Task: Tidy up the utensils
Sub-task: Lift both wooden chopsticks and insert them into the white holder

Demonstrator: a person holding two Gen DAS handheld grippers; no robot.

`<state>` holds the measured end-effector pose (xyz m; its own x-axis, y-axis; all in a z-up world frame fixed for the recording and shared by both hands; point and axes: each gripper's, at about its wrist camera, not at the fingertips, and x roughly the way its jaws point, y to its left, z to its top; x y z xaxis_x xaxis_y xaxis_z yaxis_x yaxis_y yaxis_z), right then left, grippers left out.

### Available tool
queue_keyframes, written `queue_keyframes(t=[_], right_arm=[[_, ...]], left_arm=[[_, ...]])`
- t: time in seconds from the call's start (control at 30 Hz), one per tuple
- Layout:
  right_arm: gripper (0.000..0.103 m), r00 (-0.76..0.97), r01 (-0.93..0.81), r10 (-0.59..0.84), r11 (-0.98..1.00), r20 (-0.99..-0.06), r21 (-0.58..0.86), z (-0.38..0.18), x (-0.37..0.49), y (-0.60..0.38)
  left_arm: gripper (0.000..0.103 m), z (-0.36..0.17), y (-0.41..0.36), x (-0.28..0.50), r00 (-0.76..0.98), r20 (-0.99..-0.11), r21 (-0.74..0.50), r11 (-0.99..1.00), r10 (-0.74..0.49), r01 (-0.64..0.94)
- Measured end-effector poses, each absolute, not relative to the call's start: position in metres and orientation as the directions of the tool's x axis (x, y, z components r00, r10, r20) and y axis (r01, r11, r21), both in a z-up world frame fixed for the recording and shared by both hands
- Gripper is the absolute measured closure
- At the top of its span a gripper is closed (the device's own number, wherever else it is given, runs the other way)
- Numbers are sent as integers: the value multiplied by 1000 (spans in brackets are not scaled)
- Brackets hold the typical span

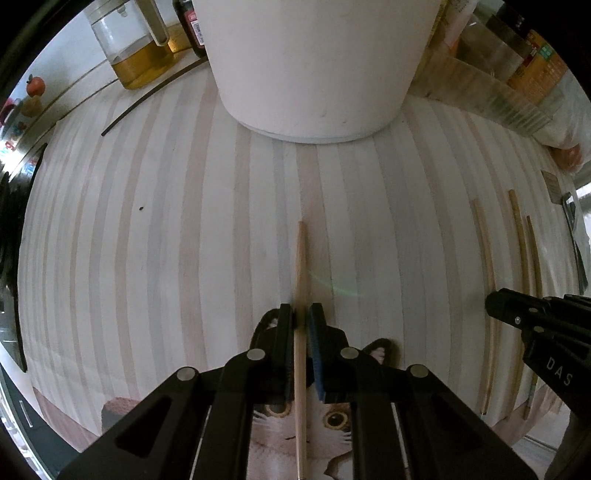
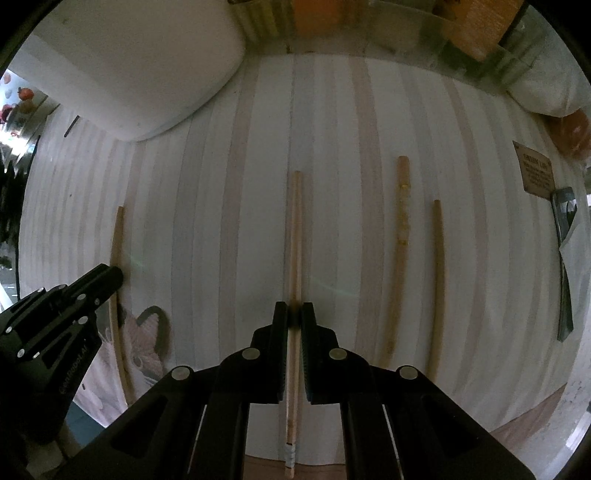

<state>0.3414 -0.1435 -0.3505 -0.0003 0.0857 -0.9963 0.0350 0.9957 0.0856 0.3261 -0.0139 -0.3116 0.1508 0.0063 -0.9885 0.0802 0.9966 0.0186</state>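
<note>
My left gripper is shut on a pale wooden chopstick that runs straight away from me over the striped mat. My right gripper is shut on a second chopstick, which lies parallel to the first. In the right wrist view, two more chopsticks rest on the mat to the right. At the left are the left gripper and its chopstick. The right gripper shows at the right edge of the left wrist view. A big white container stands at the back.
A glass jar of yellow oil and a dark bottle stand back left, with a thin dark stick in front of them. Packets in a clear rack line the back right. A brown card and a dark flat item lie far right.
</note>
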Motion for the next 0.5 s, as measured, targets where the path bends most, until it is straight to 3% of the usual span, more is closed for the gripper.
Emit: queue_keyframes(t=[0.5], right_arm=[[96, 2, 38, 88, 995, -996, 88, -354, 343, -158]], left_arm=[[94, -314, -9, 330, 152, -988, 16, 996, 3, 86]])
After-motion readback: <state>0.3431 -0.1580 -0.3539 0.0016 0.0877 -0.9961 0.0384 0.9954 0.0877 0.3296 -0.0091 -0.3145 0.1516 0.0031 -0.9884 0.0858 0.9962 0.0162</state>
